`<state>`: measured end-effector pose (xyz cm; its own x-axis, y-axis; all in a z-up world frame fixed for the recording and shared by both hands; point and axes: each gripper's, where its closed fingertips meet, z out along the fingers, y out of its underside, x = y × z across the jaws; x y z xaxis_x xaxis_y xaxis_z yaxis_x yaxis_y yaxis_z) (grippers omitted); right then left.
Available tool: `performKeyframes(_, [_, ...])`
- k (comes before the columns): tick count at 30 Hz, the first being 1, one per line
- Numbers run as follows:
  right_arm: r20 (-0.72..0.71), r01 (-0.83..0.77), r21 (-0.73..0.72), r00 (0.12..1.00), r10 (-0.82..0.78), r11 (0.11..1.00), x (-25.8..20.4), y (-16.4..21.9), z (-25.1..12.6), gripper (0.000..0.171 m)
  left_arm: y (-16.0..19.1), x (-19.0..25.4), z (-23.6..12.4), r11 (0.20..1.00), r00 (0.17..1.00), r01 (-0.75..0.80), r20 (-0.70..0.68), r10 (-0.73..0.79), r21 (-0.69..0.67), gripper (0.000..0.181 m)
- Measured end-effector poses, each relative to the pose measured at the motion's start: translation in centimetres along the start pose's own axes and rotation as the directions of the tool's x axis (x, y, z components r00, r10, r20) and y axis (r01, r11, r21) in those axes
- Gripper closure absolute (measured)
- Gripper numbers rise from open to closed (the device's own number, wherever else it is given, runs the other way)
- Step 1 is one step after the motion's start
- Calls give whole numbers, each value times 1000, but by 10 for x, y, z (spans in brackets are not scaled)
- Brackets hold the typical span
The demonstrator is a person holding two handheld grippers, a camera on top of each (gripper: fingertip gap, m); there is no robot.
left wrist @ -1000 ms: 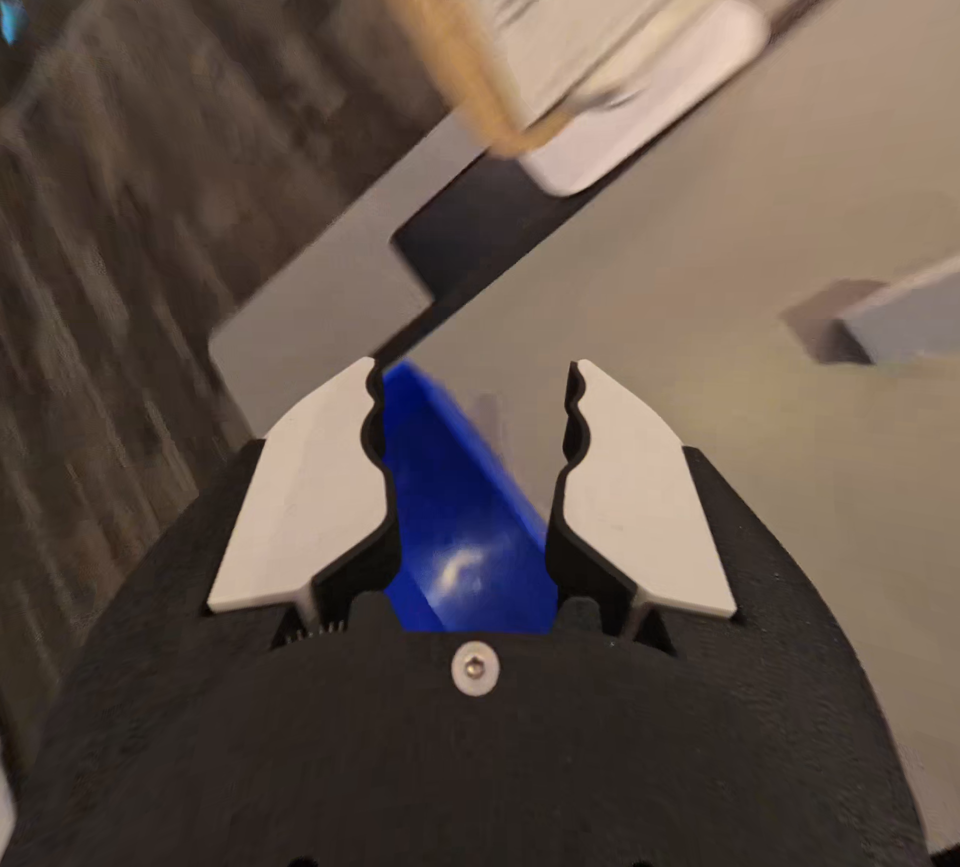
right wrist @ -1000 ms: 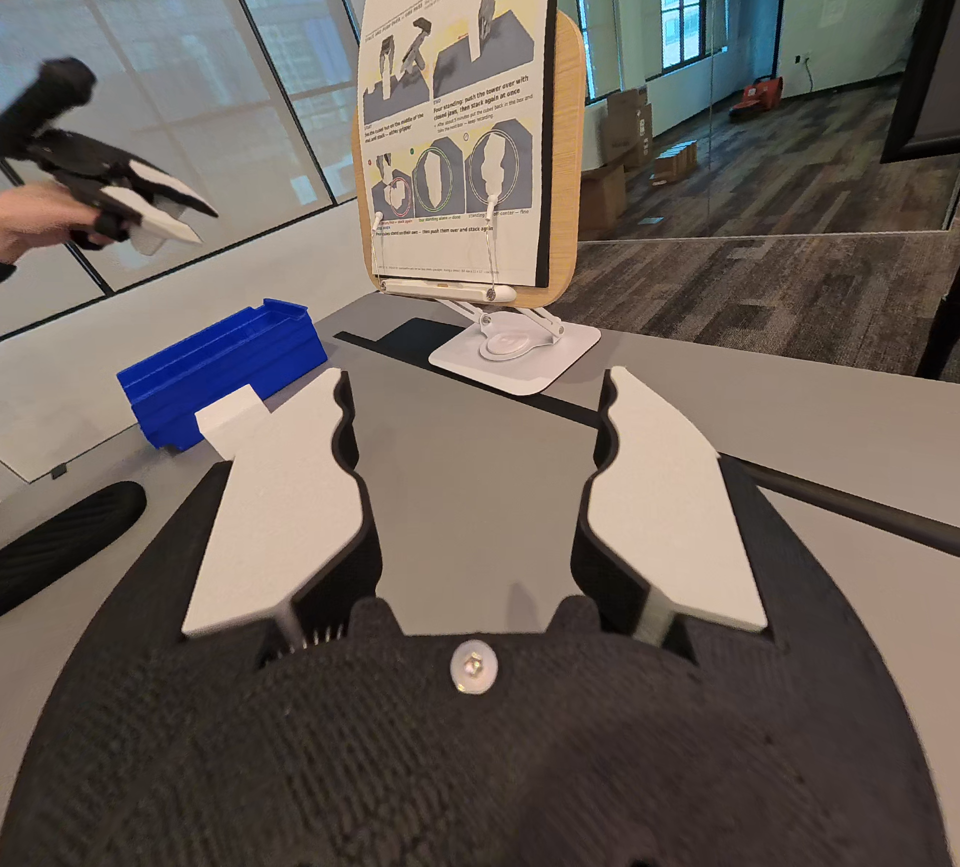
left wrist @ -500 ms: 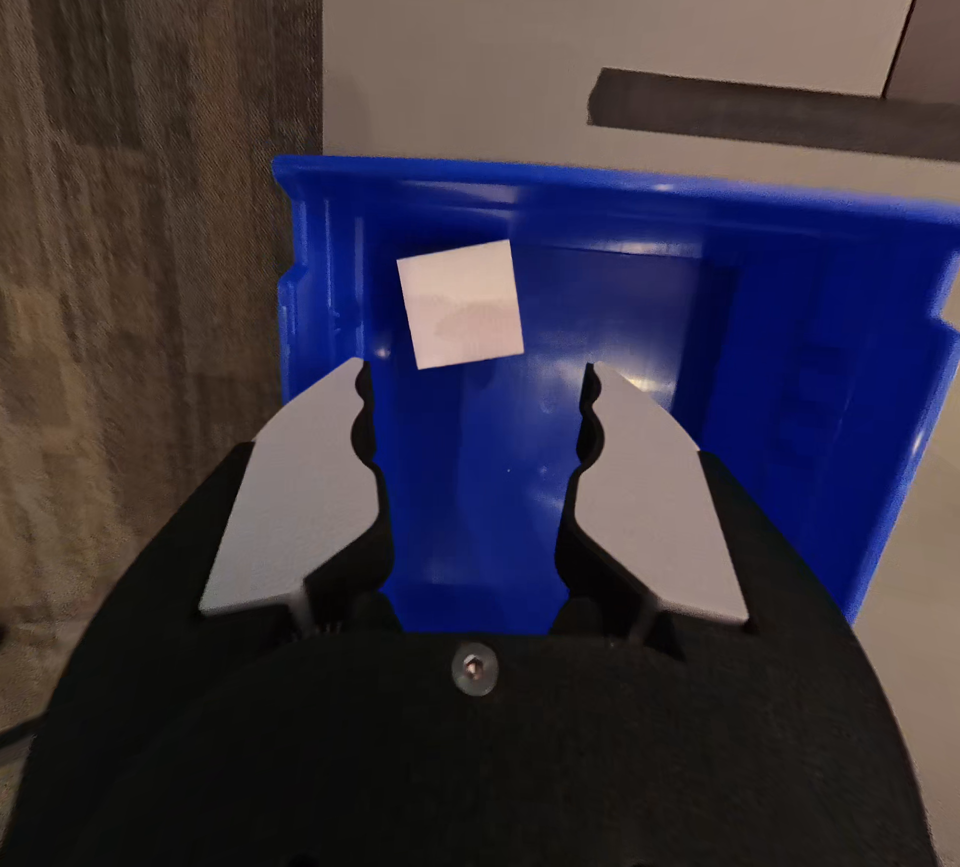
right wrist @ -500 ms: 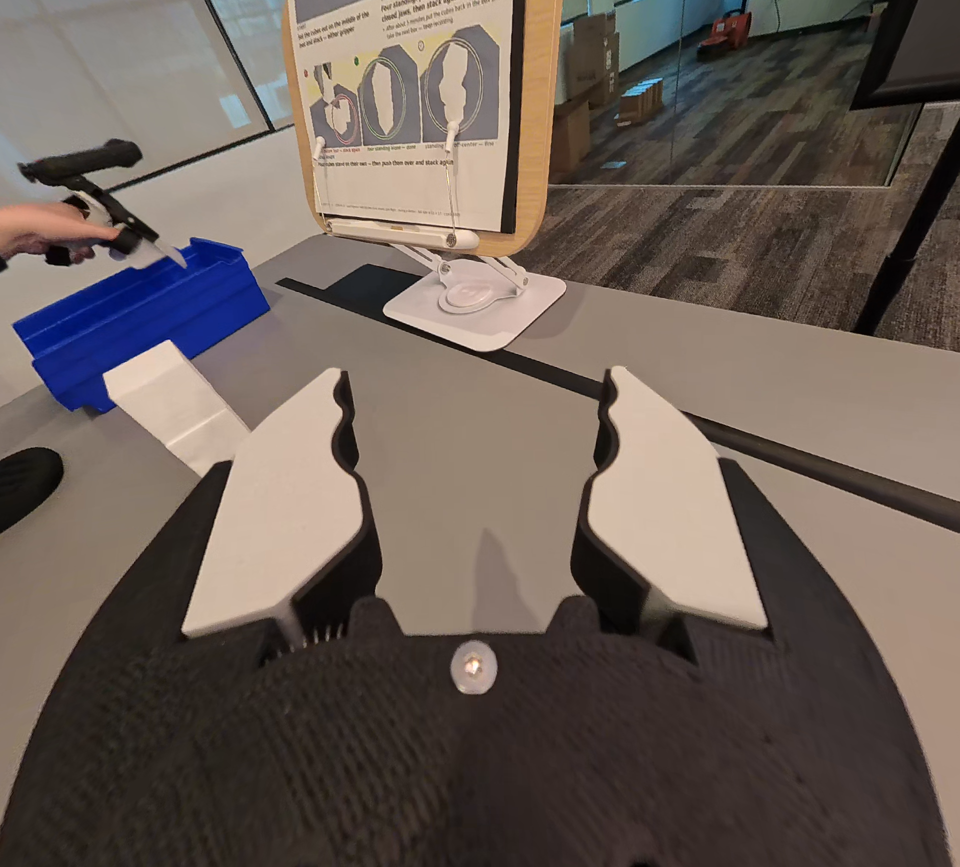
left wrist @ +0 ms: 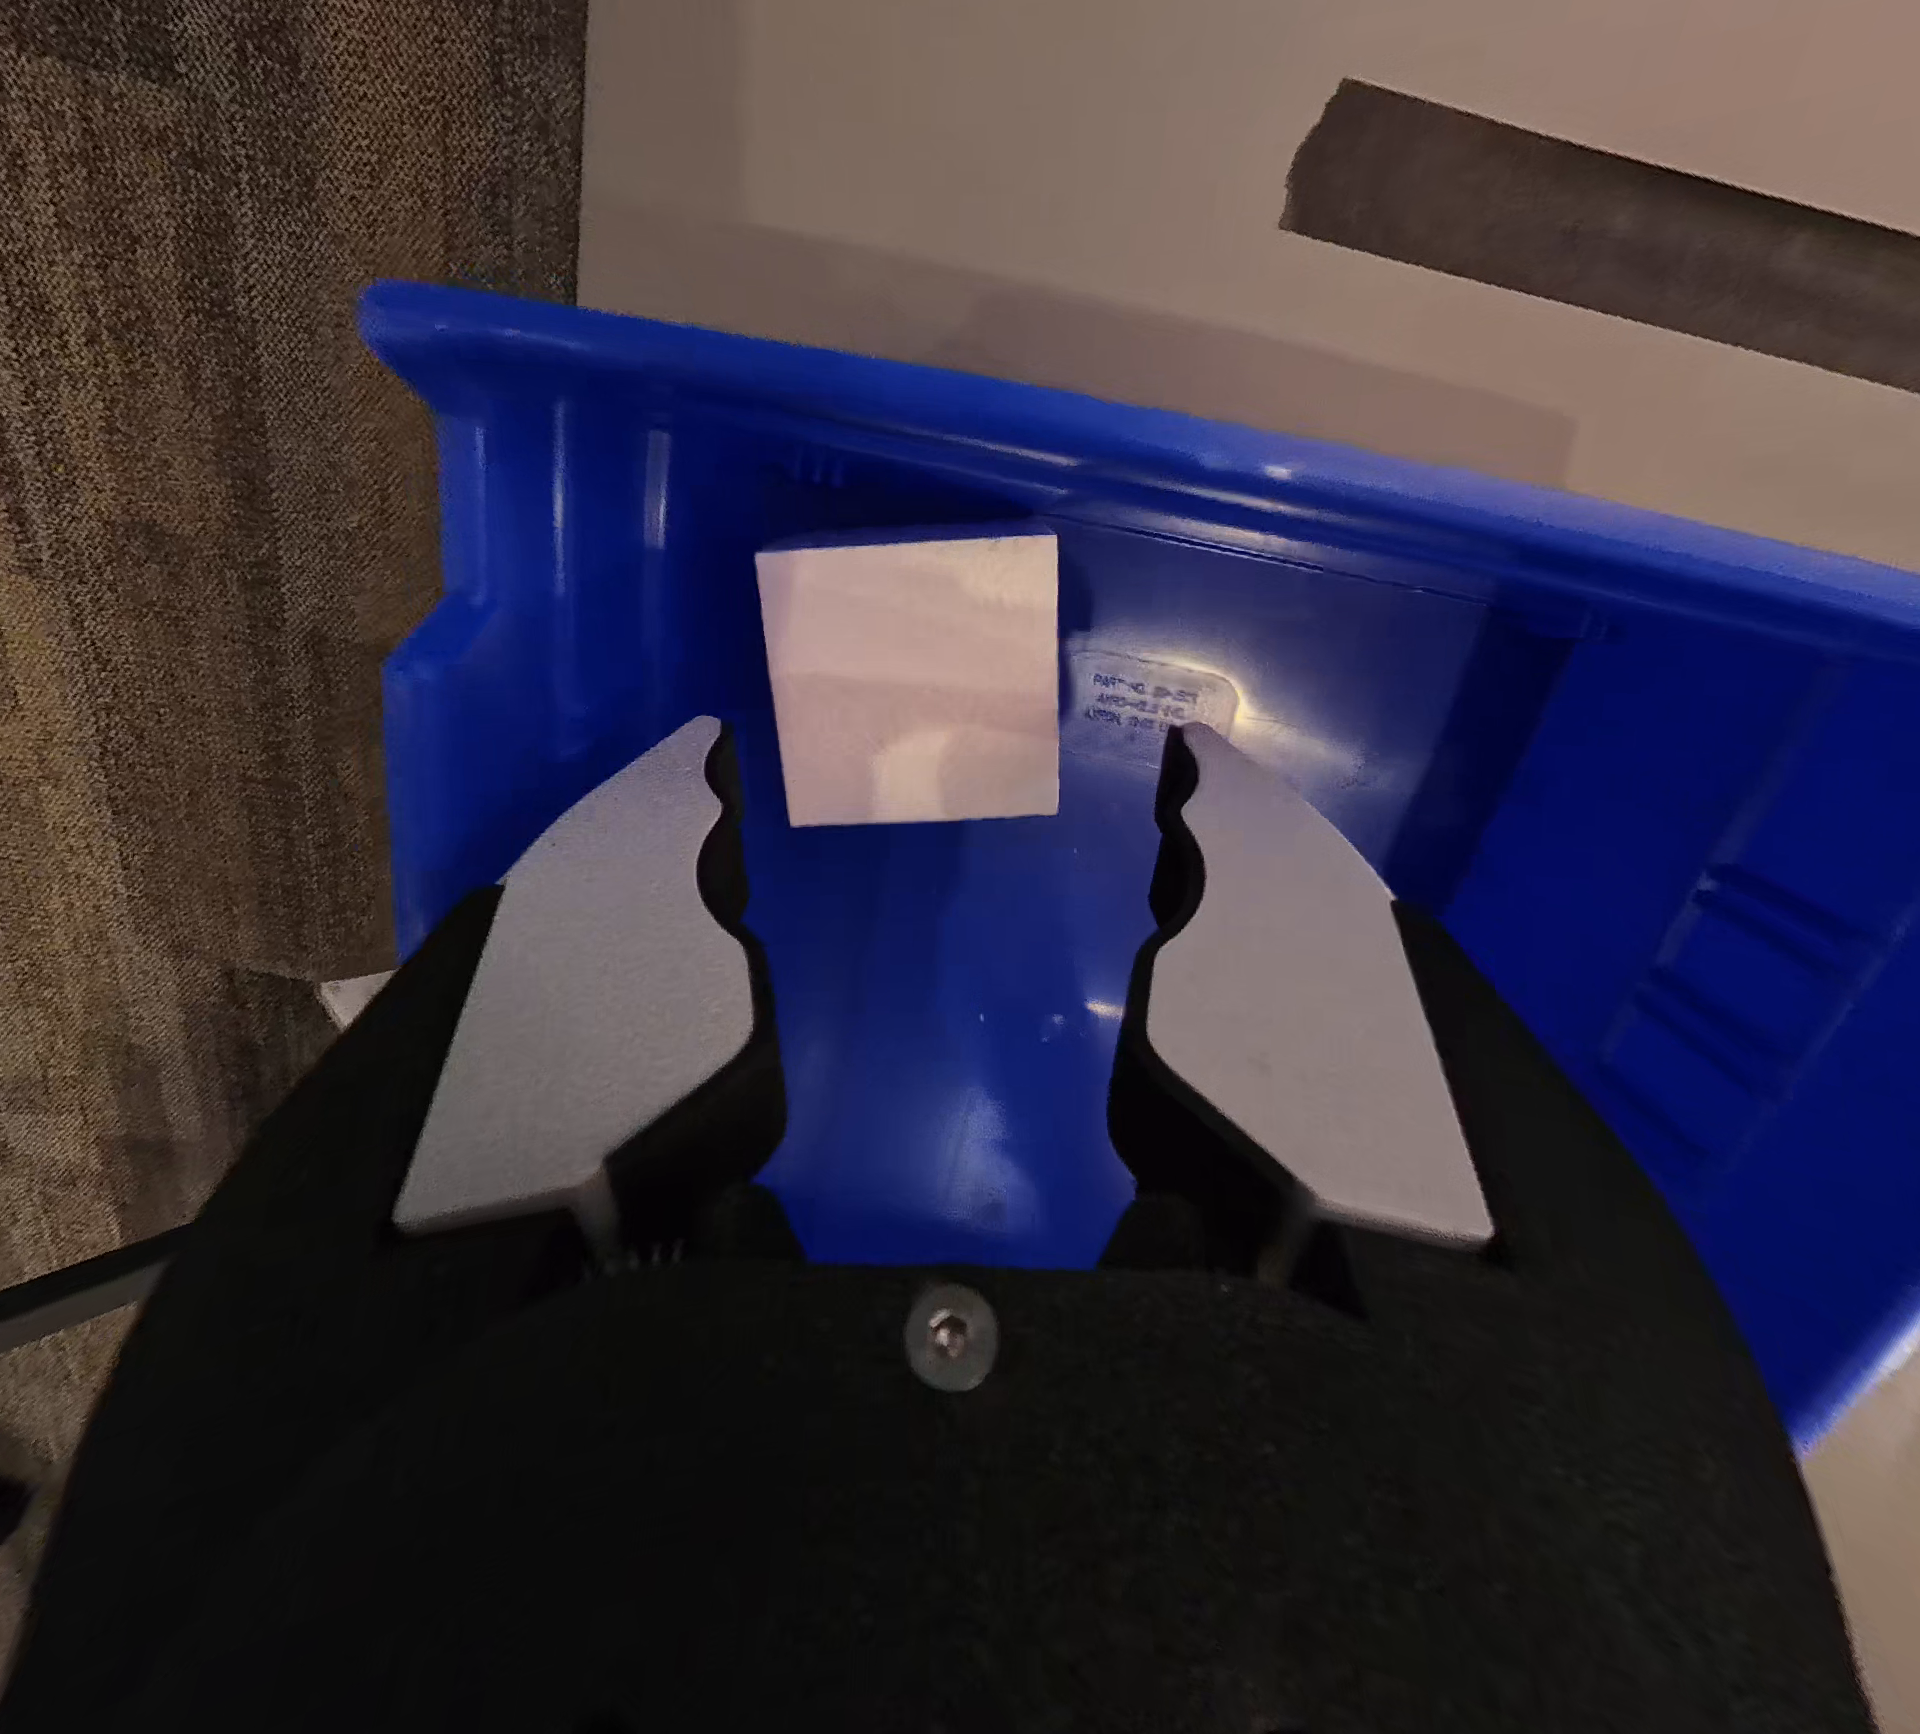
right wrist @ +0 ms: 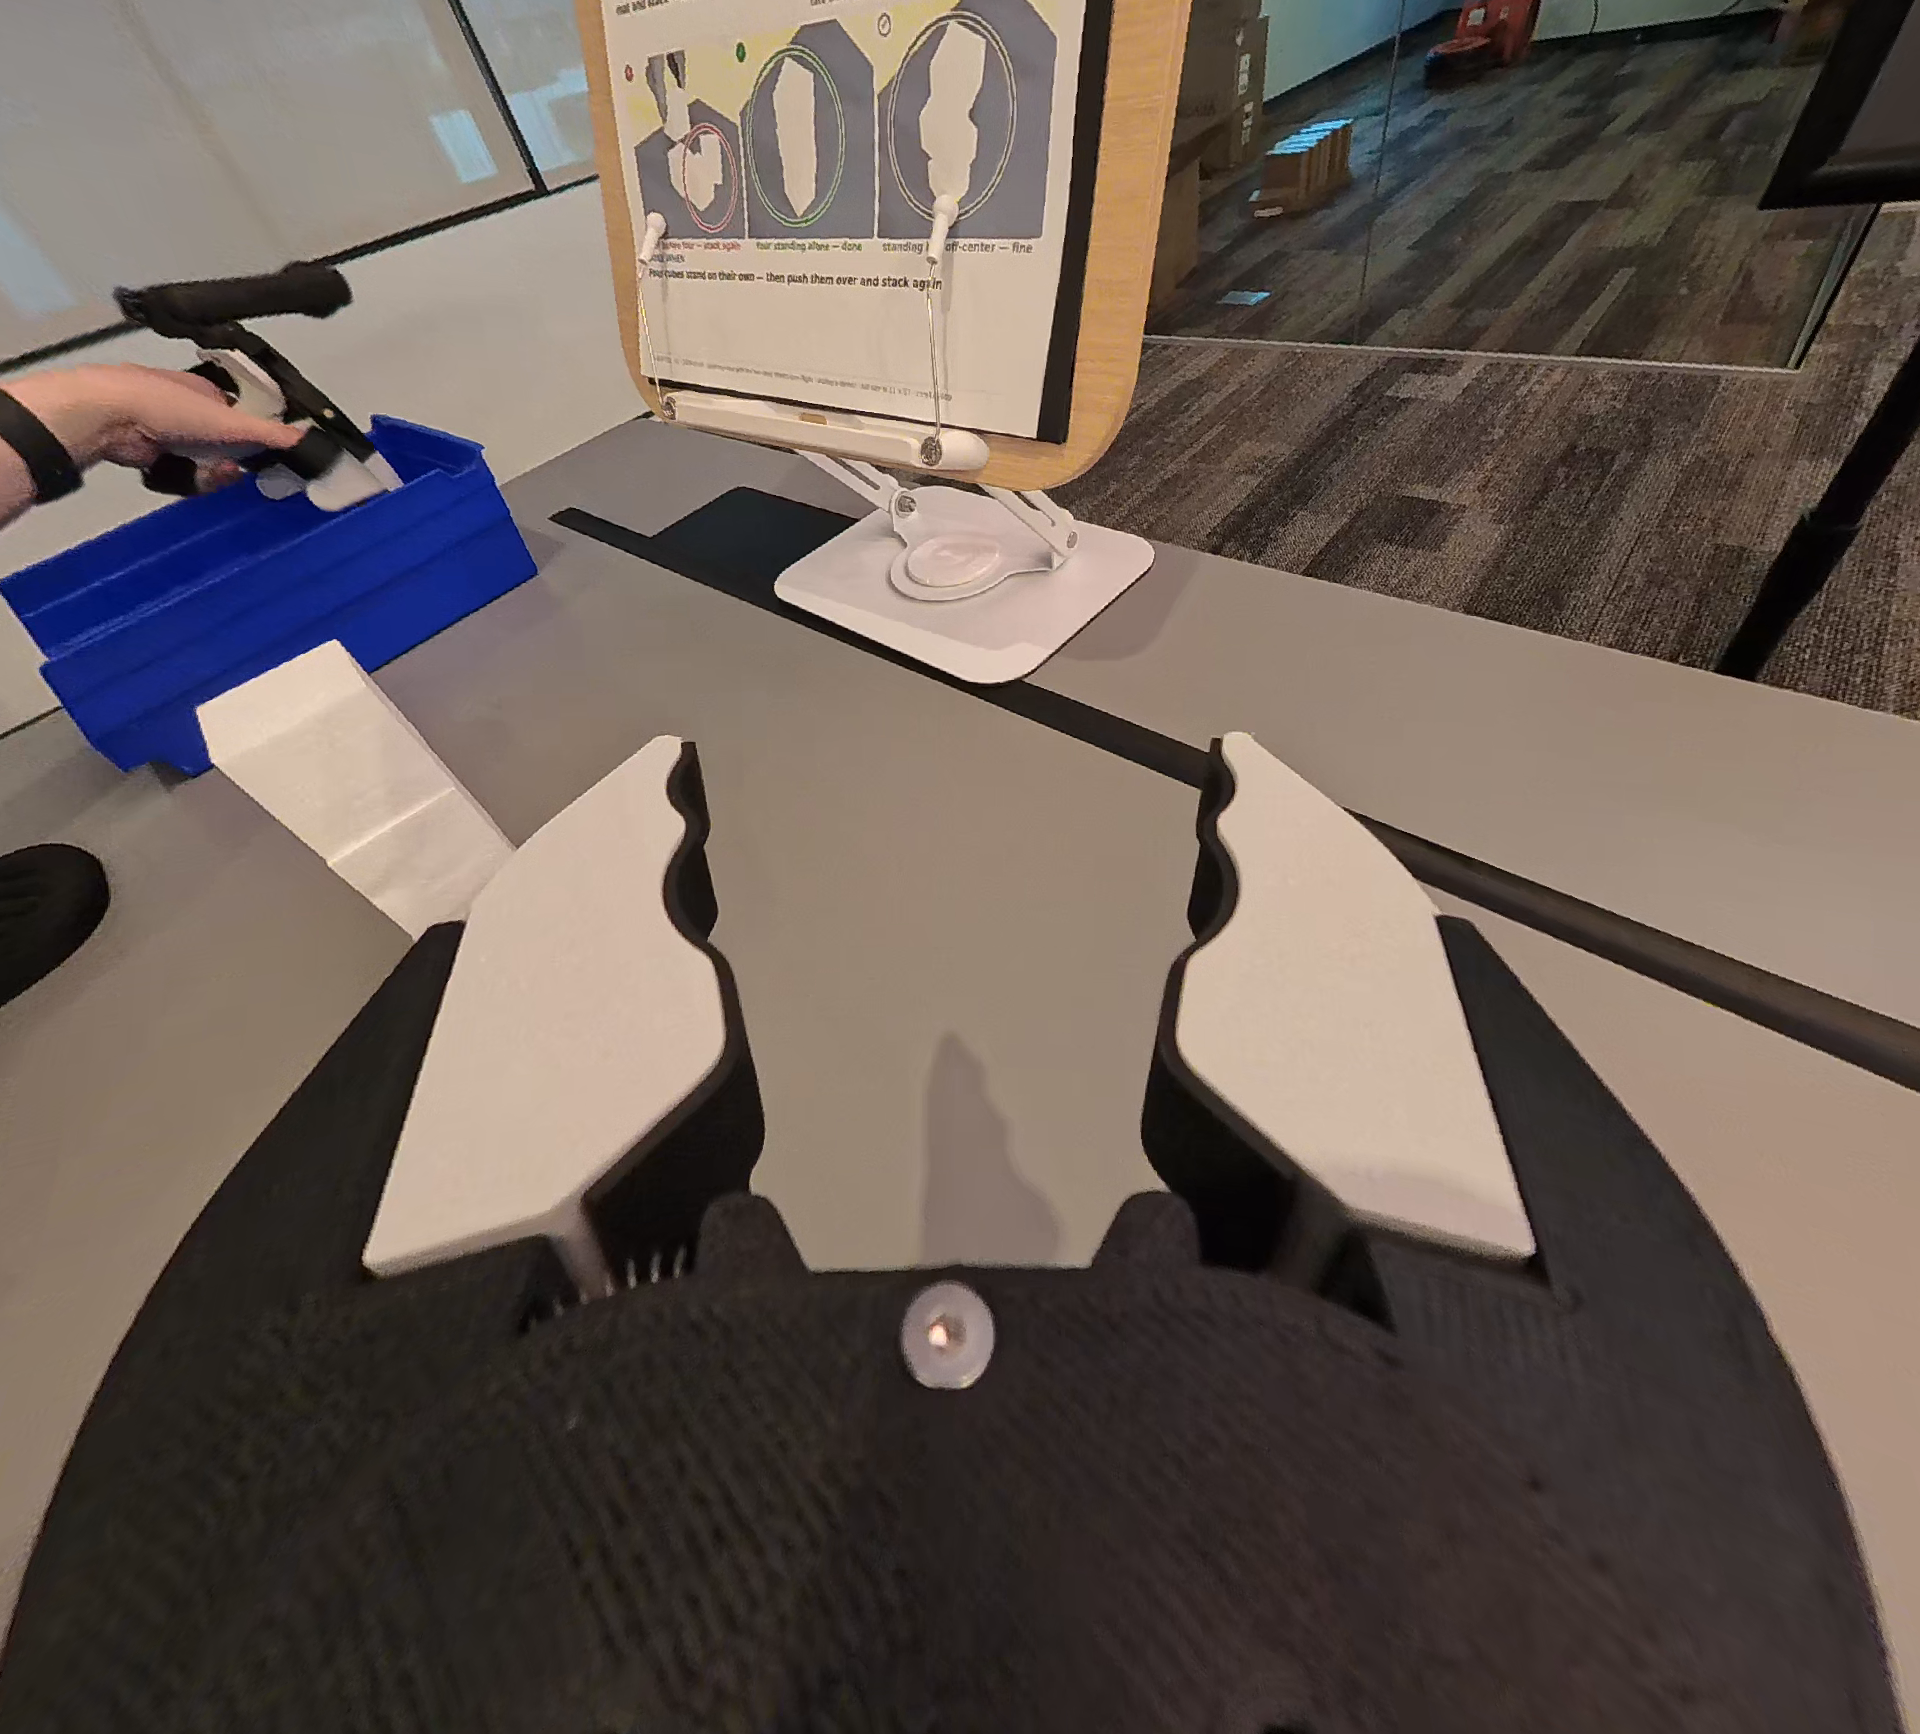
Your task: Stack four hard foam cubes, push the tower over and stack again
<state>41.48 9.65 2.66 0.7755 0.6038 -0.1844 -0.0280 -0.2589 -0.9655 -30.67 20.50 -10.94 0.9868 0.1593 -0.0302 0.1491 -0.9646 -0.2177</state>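
Observation:
A white foam cube [left wrist: 914, 676] lies inside the blue bin [left wrist: 1351, 479], near its far left corner. My left gripper [left wrist: 945, 734] is open and points down into the bin, with its fingertips just short of the cube. In the right wrist view, the left gripper [right wrist: 332, 479] dips into the blue bin [right wrist: 260, 583]. A stack of white foam cubes [right wrist: 343, 780] stands on the grey table, just left of my right gripper [right wrist: 951, 759]. It is partly hidden by the left finger. My right gripper is open and empty above the table.
A wooden stand with an instruction sheet [right wrist: 883, 126] on a white base [right wrist: 966, 583] stands at the table's back. A black strip [right wrist: 1558, 946] crosses the table at the right. A black padded object [right wrist: 42, 905] lies at the left edge. Carpet floor lies beyond the table. Some 75 centimetres of space lies between my two pairs of fingers.
My left gripper swung over the blue bin and lowered toward the cube inside. My right gripper tilted and shifted, so the cube stack shows more at its left.

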Motion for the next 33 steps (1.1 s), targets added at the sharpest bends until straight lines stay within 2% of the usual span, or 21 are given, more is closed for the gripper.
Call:
performKeyframes(7, [-2,4,-5,1000,-4,1000,0,1,1,80,0,0,22,1000,999,-10,45,11,-24,106])
performKeyframes(11, [-1,2,-1,1000,-2,1000,0,0,0,80,2,-4,30,999,997,-25,76,28,-37,120])
performKeyframes(16, [8,-3,4,1000,3,1000,-1,0,0,80,9,-3,20,996,994,-72,76,76,-55,122])
performKeyframes(18, [15,-8,10,1000,8,1000,-1,-1,0,80,13,-2,5,993,992,-100,75,104,-60,122])
performKeyframes(21, [23,-6,23,1000,5,1000,-3,-4,-2,80,11,0,-38,984,978,-178,108,178,-18,122])
performKeyframes(23, [29,-3,39,1000,2,999,-5,-9,-5,80,2,9,-82,962,955,-267,152,256,52,122])
performKeyframes(25, [37,-3,61,999,1,998,-8,-14,-8,80,-7,51,-133,910,924,-381,104,368,163,122])
performKeyframes(26, [43,-2,72,999,-1,997,-10,-17,-10,80,-6,83,-159,871,898,-438,52,438,222,122])
performKeyframes(28, [48,8,90,999,-12,996,-14,-23,-15,80,10,157,-208,751,786,-566,-53,616,341,122])
performKeyframes(30, [56,16,106,998,-22,994,-18,-27,-19,80,45,229,-244,600,616,-678,-117,779,425,122])
performKeyframes(33, [67,15,129,997,-24,992,-21,-32,-24,80,108,314,-267,394,358,-775,-170,918,494,122])
